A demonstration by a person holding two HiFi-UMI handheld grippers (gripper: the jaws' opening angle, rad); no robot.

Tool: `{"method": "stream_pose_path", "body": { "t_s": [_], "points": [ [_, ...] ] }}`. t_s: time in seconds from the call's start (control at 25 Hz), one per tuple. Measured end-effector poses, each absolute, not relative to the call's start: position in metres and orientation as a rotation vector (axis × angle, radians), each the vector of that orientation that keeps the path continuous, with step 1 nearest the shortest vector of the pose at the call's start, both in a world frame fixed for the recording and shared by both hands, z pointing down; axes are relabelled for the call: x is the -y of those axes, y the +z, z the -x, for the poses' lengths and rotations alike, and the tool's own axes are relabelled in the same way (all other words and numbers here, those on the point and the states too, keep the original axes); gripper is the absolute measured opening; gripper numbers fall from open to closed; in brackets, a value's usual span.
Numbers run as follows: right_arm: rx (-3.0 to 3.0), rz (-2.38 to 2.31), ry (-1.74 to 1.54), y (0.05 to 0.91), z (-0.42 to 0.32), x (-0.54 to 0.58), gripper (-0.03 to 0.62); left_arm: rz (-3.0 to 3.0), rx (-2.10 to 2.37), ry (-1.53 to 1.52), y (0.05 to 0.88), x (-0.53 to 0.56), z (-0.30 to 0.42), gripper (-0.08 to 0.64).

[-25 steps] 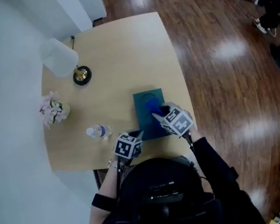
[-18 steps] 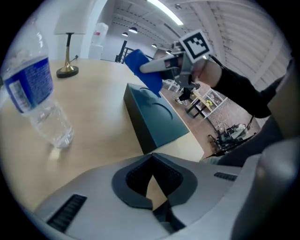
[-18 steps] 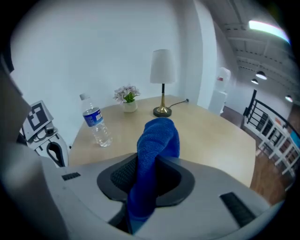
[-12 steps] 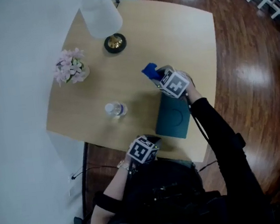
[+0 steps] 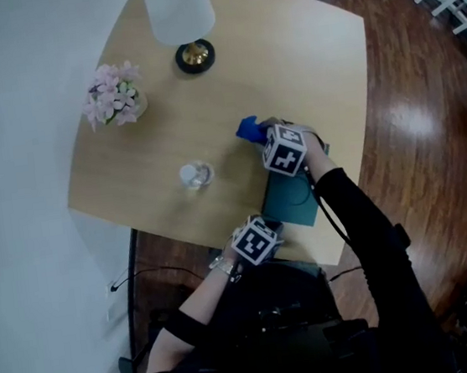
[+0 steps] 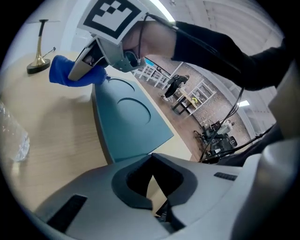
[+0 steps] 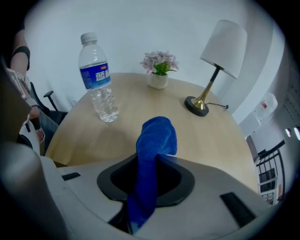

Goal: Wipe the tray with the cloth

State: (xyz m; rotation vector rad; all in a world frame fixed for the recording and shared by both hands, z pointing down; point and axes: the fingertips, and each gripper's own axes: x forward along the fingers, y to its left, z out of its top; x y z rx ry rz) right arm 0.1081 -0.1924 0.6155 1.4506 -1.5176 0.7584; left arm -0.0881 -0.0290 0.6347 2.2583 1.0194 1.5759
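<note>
While the right tool [image 5: 259, 133] clamps the cloth [image 5: 247, 127] at the tray's [image 5: 290, 201] eleven o'clock, the left tool [image 6: 157, 202], closed and empty, hangs near seven.

No legible text, brand or number found. The bottle [image 7: 97, 77] standing on the desk [image 7: 211, 136] carries a blue label [image 7: 95, 75] with white print, too small to read. One marker cube [image 5: 284, 150] and the other marker cube [image 5: 255, 242] show black-and-white square patterns only.
</note>
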Motion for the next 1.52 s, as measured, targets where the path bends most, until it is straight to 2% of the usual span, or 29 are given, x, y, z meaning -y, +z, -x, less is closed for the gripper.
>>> {"method": "stream_pose_path", "body": {
  "t_s": [0.28,0.68,0.84,0.96,1.16,1.28,1.52],
  "points": [
    [1.599,-1.389,0.82,0.617,-0.027,0.178,0.098,-2.229,-1.079,1.584,0.638,0.035,0.108,0.002],
    [1.728,-1.308,1.072,0.62,0.082,0.163,0.098,-2.251,-0.992,1.591,0.643,0.082,0.133,0.002],
    [1.797,-1.299,1.114,0.616,0.101,0.168,0.098,-2.269,-0.956,1.587,0.646,0.098,0.131,0.002],
    [1.747,-1.373,1.078,0.611,0.064,0.175,0.099,-2.276,-0.94,1.578,0.644,0.103,0.128,0.002],
    [1.469,-1.599,0.884,0.603,-0.081,0.201,0.098,-2.28,-0.936,1.559,0.642,0.107,0.122,0.002],
    [1.347,-1.601,0.852,0.614,-0.14,0.208,0.098,-2.279,-0.934,1.568,0.642,0.106,0.12,0.002],
    [1.325,-1.468,0.892,0.633,-0.139,0.201,0.098,-2.275,-0.937,1.566,0.639,0.105,0.115,0.002]
  ]
}}
